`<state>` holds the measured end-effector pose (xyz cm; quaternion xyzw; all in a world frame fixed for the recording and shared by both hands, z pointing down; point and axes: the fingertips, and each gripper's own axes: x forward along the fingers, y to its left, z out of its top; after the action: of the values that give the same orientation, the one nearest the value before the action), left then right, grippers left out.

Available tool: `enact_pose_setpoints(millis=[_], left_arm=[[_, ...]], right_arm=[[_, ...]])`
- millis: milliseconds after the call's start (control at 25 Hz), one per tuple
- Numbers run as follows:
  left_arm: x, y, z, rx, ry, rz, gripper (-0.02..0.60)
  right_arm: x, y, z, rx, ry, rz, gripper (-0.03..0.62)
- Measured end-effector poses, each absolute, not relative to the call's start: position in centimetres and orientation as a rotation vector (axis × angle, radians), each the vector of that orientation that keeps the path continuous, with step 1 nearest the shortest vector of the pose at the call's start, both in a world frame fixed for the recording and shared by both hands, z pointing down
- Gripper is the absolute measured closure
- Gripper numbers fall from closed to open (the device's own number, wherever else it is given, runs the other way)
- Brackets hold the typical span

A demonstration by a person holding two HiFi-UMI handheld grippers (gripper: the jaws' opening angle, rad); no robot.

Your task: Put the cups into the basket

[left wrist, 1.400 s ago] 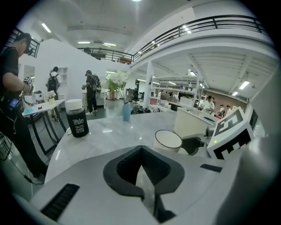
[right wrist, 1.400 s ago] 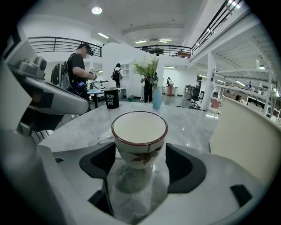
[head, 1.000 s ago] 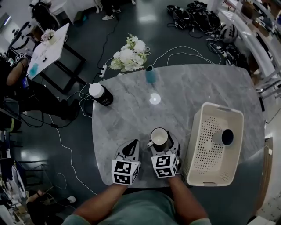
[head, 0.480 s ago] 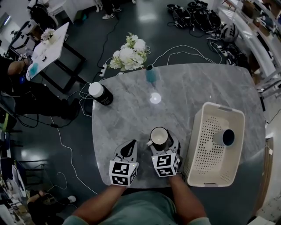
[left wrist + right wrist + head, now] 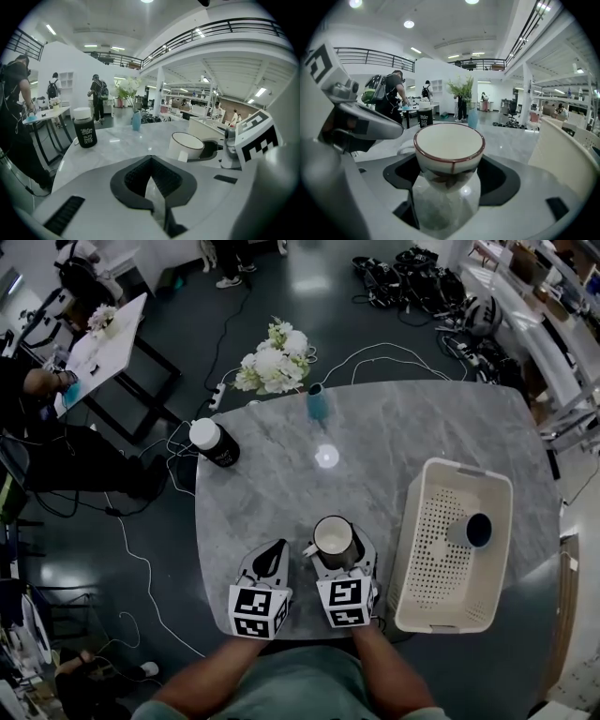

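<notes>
little has shifted in the last second: the right gripper (image 5: 335, 553) stays clamped on the white ceramic cup with a dark rim (image 5: 333, 538), still on the grey marble surface (image 5: 281, 484) at 9 o'clock of the cream perforated plastic basket (image 5: 405, 554). the carry looks barely begun. the left gripper (image 5: 274, 559) has its jaws together on nothing.

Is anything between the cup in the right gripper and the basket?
Nothing visible. Only bare tabletop separates the white cup, held in the right gripper, from the basket on its right. A dark cup lies inside.
</notes>
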<state>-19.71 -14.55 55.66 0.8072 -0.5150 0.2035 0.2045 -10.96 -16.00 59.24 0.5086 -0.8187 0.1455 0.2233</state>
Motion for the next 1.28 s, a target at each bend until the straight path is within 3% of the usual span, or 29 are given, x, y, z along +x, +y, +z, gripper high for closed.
enact_pose_setpoints(millis=[360, 800, 1280], left_arm=[[-18.1, -13.2, 51.7, 2.299, -1.437, 0.524, 0.574], [-10.2, -11.7, 46.5, 2.432, -1.327, 0.412, 0.574], [-1.4, -11.1, 45.7, 2.466, -1.278, 0.373, 0.574]], right_arm=[[-9.0, -13.2, 52.1, 1.548, -2.298, 0.460, 0.226], [-1.6, -9.7, 45.0, 1.670, -2.275, 0.391, 0.226], [7.7, -7.0, 45.5, 1.500, -2.279, 0.274, 0.226]])
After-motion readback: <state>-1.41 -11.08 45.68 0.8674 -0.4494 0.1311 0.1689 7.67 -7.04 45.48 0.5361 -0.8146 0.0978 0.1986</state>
